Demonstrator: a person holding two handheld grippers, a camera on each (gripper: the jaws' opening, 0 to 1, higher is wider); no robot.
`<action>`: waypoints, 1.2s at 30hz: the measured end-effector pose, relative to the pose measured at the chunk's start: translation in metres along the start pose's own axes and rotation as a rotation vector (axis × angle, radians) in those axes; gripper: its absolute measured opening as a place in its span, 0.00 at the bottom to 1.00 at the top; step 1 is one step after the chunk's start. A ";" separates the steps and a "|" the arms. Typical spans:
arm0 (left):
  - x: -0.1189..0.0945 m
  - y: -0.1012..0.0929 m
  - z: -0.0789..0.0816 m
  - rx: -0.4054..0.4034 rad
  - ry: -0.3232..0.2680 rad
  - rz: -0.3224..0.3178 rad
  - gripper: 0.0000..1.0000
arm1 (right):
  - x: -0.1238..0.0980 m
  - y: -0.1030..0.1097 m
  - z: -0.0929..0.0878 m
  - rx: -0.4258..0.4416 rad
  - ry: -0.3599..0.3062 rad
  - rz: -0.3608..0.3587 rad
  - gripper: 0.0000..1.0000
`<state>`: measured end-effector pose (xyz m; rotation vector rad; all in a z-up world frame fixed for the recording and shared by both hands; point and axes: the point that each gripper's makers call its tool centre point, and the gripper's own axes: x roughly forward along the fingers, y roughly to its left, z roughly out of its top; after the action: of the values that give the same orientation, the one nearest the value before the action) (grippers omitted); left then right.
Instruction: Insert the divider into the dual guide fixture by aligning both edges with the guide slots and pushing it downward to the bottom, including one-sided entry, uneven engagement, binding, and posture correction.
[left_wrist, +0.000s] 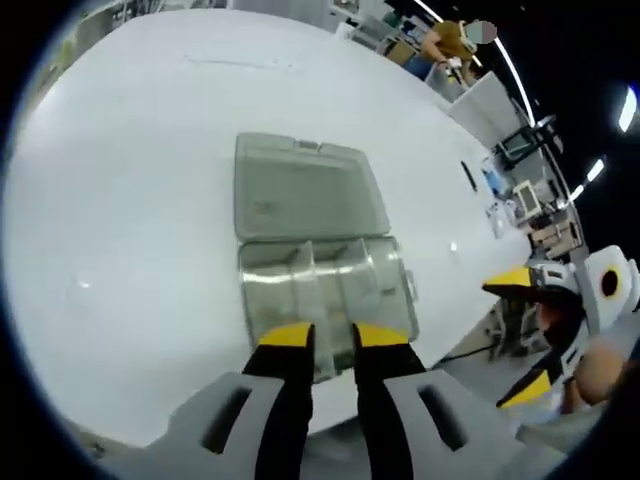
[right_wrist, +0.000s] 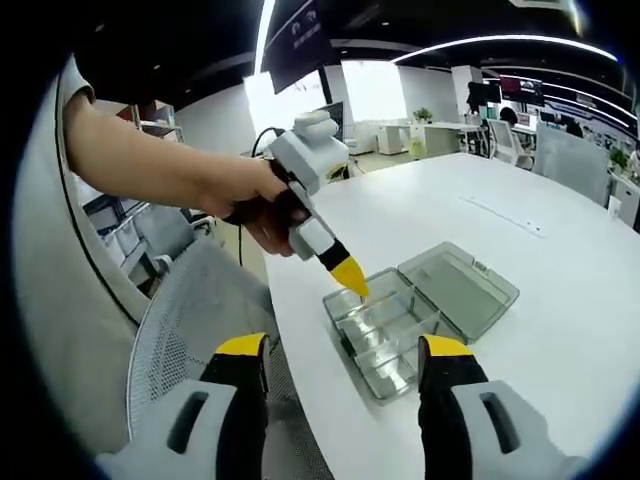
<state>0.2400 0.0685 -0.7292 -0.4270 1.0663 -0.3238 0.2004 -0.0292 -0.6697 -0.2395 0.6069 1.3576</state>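
Note:
A clear plastic box (left_wrist: 330, 285) lies on the white table (left_wrist: 130, 180) with its lid (left_wrist: 305, 185) folded open flat behind it. Clear dividers (left_wrist: 303, 262) stand across its tray. My left gripper (left_wrist: 332, 338) sits at the box's near wall, jaws close together with that wall between the yellow tips. From the right gripper view the same gripper (right_wrist: 350, 277) points down onto the rim of the box (right_wrist: 400, 335), and the lid (right_wrist: 460, 290) lies to the right. My right gripper (right_wrist: 343, 350) is open wide, short of the box; it also hangs off the table edge as the right gripper (left_wrist: 523, 335).
The box lies close to the table's near edge (right_wrist: 300, 370). A grey mesh chair (right_wrist: 180, 330) stands beside that edge. A hand (right_wrist: 250, 205) holds the left gripper. A small dark object (left_wrist: 468, 175) lies far right on the table, with desks and a person (left_wrist: 450, 40) beyond.

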 end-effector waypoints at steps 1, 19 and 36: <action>-0.001 -0.001 0.000 0.001 -0.009 -0.014 0.14 | 0.000 -0.001 -0.001 0.001 0.003 0.000 0.57; -0.016 -0.034 0.005 0.190 -0.205 -0.232 0.15 | -0.001 -0.017 -0.011 0.010 0.033 -0.003 0.60; -0.020 -0.065 0.005 0.407 -0.333 -0.335 0.29 | -0.012 -0.038 -0.028 0.017 0.080 -0.025 0.60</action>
<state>0.2322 0.0220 -0.6798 -0.2779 0.5796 -0.7259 0.2278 -0.0619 -0.6931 -0.2874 0.6797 1.3227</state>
